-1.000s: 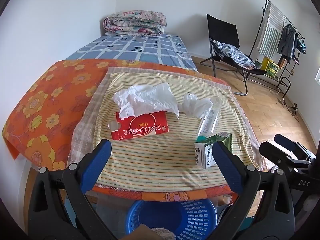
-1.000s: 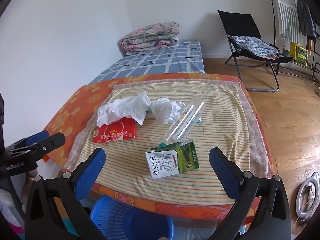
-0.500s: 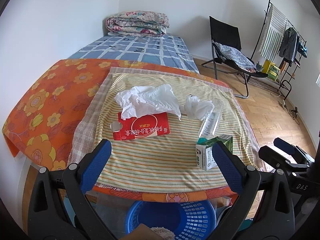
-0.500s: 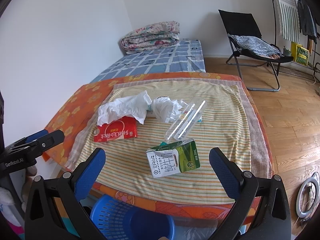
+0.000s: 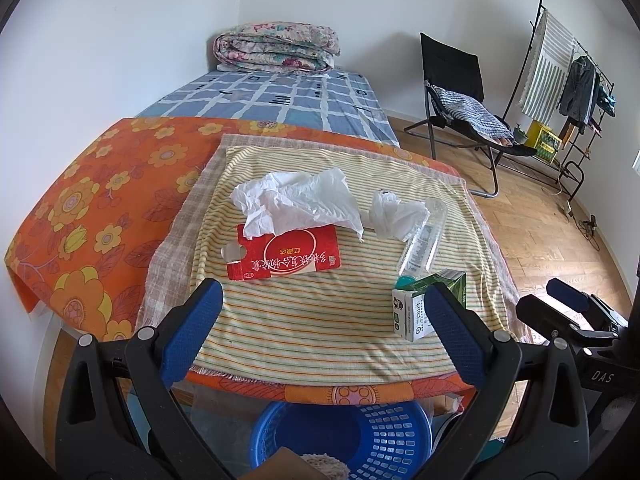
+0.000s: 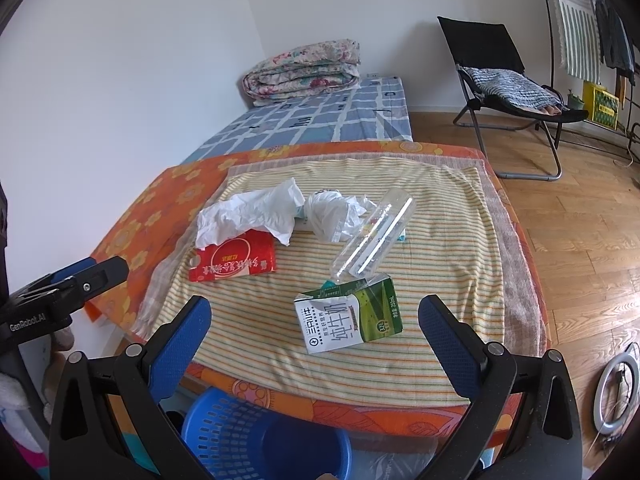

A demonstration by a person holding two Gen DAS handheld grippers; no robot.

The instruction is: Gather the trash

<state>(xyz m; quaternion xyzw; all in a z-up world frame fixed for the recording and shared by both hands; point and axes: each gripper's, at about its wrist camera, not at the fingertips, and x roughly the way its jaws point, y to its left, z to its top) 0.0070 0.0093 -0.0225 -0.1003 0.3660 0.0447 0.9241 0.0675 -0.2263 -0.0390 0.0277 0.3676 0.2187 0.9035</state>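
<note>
Trash lies on a striped cloth (image 5: 304, 320): a red flattened box (image 5: 286, 258) (image 6: 234, 261), a white plastic bag (image 5: 298, 200) (image 6: 250, 216), a crumpled white wrapper (image 5: 394, 212) (image 6: 334, 214), a clear plastic bottle (image 5: 422, 236) (image 6: 370, 236) and a green-white milk carton (image 5: 416, 312) (image 6: 348, 320). My left gripper (image 5: 322, 328) is open and empty, at the table's near edge above a blue basket (image 5: 344, 432) (image 6: 256, 436). My right gripper (image 6: 314, 344) is open and empty, just before the carton.
The table carries an orange floral cloth (image 5: 100, 200). Behind it stands a bed (image 5: 280, 100) with a folded quilt (image 5: 276, 46). A black folding chair (image 5: 460, 92) and a clothes rack (image 5: 568, 60) stand on the wooden floor at the right.
Both grippers have drifted slightly toward the table; the trash looks a little nearer. Nothing on the table has moved.
</note>
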